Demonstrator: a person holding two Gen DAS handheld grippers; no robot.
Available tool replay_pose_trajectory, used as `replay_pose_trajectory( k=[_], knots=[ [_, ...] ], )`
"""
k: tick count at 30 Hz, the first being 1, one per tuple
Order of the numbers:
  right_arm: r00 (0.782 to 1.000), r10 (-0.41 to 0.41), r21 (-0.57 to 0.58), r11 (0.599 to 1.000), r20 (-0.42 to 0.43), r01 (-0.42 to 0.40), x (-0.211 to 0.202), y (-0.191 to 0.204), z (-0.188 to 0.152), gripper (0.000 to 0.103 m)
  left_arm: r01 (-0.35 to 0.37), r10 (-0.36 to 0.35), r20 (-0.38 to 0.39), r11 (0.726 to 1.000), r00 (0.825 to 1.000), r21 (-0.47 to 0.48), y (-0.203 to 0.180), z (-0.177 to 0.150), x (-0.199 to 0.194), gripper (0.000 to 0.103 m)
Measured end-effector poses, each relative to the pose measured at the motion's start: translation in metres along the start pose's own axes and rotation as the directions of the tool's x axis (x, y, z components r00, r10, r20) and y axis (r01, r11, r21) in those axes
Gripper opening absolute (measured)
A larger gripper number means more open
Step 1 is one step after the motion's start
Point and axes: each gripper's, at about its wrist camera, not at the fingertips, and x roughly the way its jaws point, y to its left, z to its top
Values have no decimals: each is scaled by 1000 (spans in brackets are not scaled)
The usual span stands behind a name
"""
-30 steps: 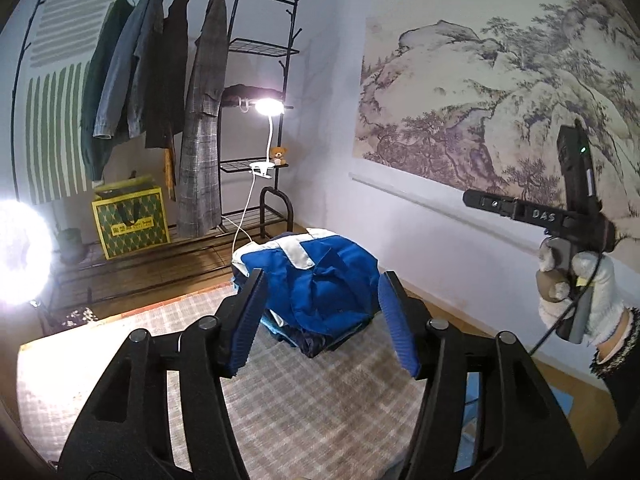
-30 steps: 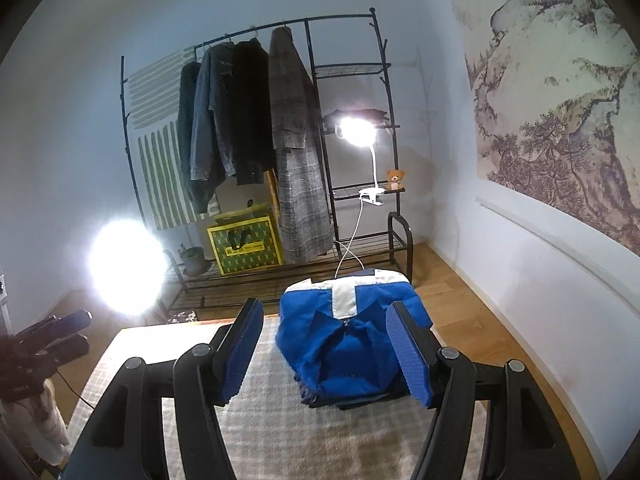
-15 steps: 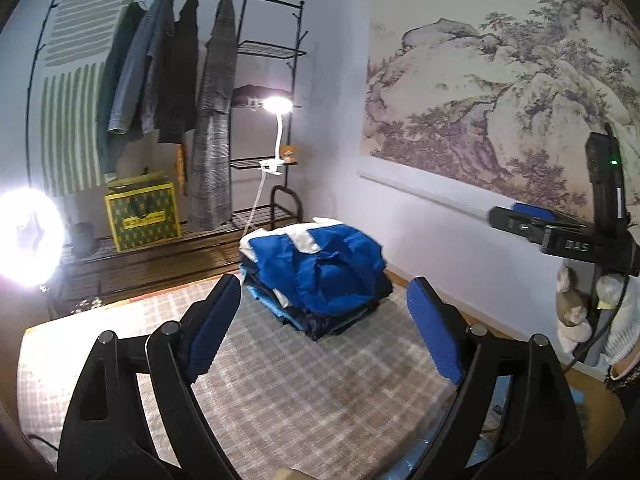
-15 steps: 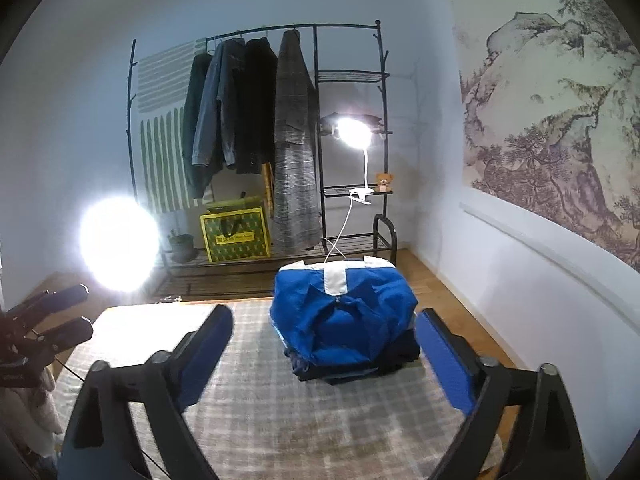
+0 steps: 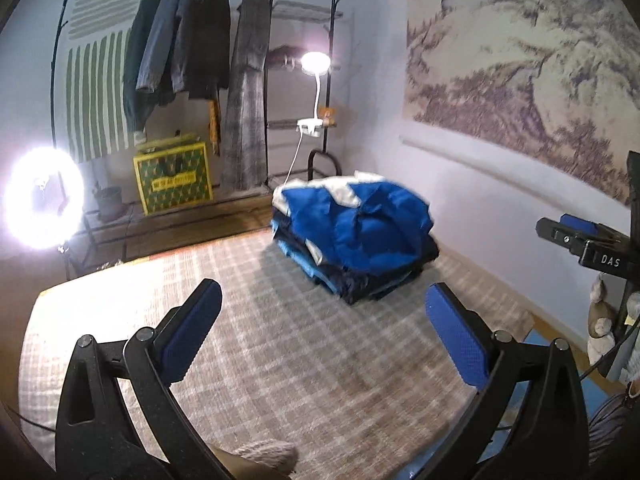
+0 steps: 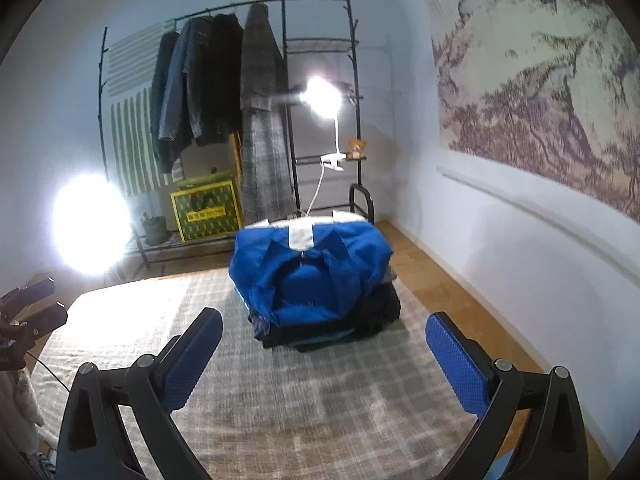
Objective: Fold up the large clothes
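With a blue jacket [image 6: 310, 276] folded atop the pile [image 5: 360, 276] at twelve o'clock, both grippers [image 5: 324, 332] [image 6: 324, 350], jaws just opened wide, hold nothing; fetching another garment likely comes next.

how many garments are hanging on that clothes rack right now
4, side by side on the rack's rail: a dark green one at the left end, then a blue denim jacket, a black one, and a long grey plaid coat. More may hide behind them.
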Motion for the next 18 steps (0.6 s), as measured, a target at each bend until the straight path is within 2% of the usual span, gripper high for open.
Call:
replay_pose_trajectory(
  k=[7,11,18],
  knots=[
    [999,-28,11,1000,-21,28,34,-7,-28,103,-23,24,-39,1000,999,14,-3,-16,24,103],
    [999,-25,7,1000,-25,25,51,-6,-38,103,-61,63,-58,998,996,32,-3,-25,36,103],
    [998,0,20,1000,-58,1,72,1,-44,103,-76,77,-96,997,992,5,5,-30,51,103]
  ],
)
